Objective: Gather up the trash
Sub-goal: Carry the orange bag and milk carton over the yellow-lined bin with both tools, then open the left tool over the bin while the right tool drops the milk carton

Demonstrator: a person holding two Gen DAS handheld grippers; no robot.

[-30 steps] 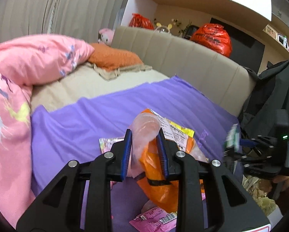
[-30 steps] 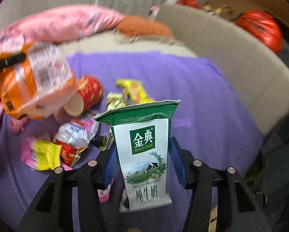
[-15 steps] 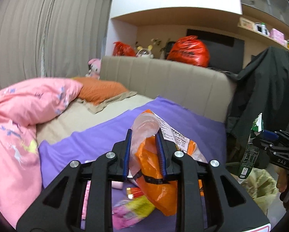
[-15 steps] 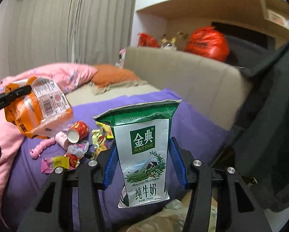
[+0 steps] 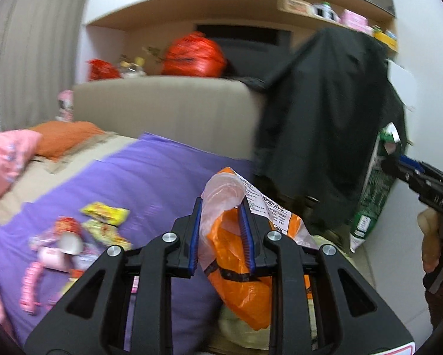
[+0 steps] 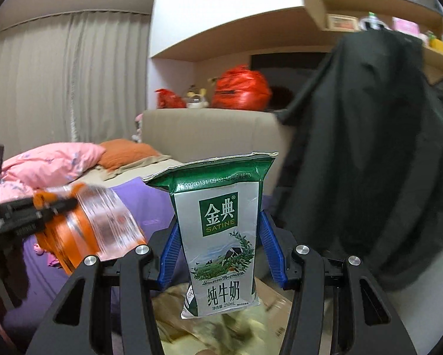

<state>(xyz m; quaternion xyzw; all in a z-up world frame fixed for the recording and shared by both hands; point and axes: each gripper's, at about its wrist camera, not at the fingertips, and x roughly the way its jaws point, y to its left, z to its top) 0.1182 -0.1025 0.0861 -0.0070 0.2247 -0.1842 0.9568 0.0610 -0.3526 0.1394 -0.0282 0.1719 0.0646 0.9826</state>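
Trash is half gathered: your left gripper clamps the orange wrapper, your right gripper pinches the milk carton over the bin (neither dropped yet). Wrappers and a cup litter the bed's near edge.

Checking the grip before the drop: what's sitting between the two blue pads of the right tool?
The green and white milk carton stands upright between the pads of the right tool, seen in the right wrist view. Crumpled yellowish trash lies below it.

A dark hanging coat blocks the right side and far right, while open air lies left above the purple bedspread.
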